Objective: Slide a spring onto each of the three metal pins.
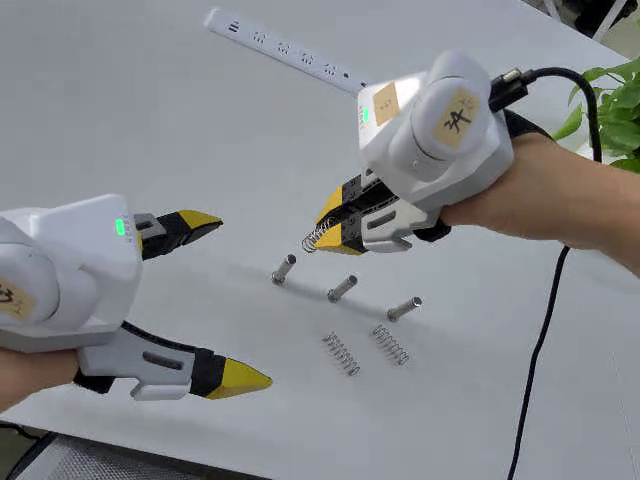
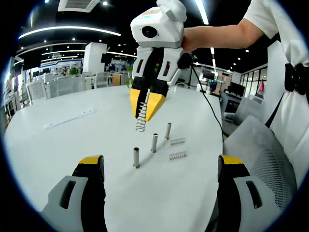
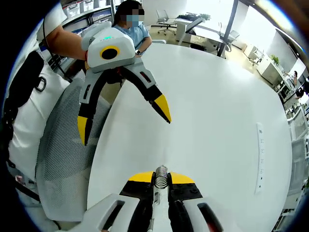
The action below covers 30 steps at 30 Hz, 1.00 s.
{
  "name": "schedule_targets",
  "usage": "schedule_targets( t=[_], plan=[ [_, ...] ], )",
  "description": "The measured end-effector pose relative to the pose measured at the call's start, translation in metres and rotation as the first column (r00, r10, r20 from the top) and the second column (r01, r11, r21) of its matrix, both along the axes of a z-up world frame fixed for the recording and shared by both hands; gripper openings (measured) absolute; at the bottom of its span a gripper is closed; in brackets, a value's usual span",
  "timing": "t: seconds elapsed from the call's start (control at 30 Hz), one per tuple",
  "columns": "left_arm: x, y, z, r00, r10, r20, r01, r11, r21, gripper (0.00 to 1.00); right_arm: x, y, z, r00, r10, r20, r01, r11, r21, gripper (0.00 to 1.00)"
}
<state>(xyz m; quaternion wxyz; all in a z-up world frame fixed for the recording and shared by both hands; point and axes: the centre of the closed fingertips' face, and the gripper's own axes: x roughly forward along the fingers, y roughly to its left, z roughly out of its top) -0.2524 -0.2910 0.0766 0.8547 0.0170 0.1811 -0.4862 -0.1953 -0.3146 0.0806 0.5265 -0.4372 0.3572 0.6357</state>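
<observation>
Your right gripper [image 1: 329, 228], clamped on a spring [image 1: 316, 237], held it just above the end pin [image 1: 284, 268], nearly along the pin's upright axis (left gripper [image 1: 244, 300], jaws apart, farther off)

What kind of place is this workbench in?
Most likely an open-plan office or lab, not a home: the white table carries a power strip, a mesh office chair stands beside it, and desks and long ceiling strip lights fill the background.
</observation>
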Motion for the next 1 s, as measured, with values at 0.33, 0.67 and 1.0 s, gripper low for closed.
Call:
schedule_targets(
  t=[0.33, 0.67, 1.0],
  plan=[
    [0.002, -0.003, -0.001, 1.000, 0.007, 0.005, -0.007, 0.999, -0.035, 0.99, 0.006, 0.002, -0.021, 1.000, 0.017, -0.005, -0.017, 0.999, -0.048, 0.07],
    [0.006, -0.001, -0.001, 1.000, 0.014, 0.007, -0.014, 0.999, -0.051, 0.99, 0.009, 0.005, -0.031, 1.000, 0.018, -0.013, -0.018, 0.998, -0.067, 0.07],
    [0.009, 0.000, -0.002, 1.000, 0.023, 0.004, -0.022, 0.998, -0.065, 0.99, 0.008, 0.001, -0.036, 1.000, 0.011, -0.023, -0.013, 0.997, -0.081, 0.07]
  ],
)
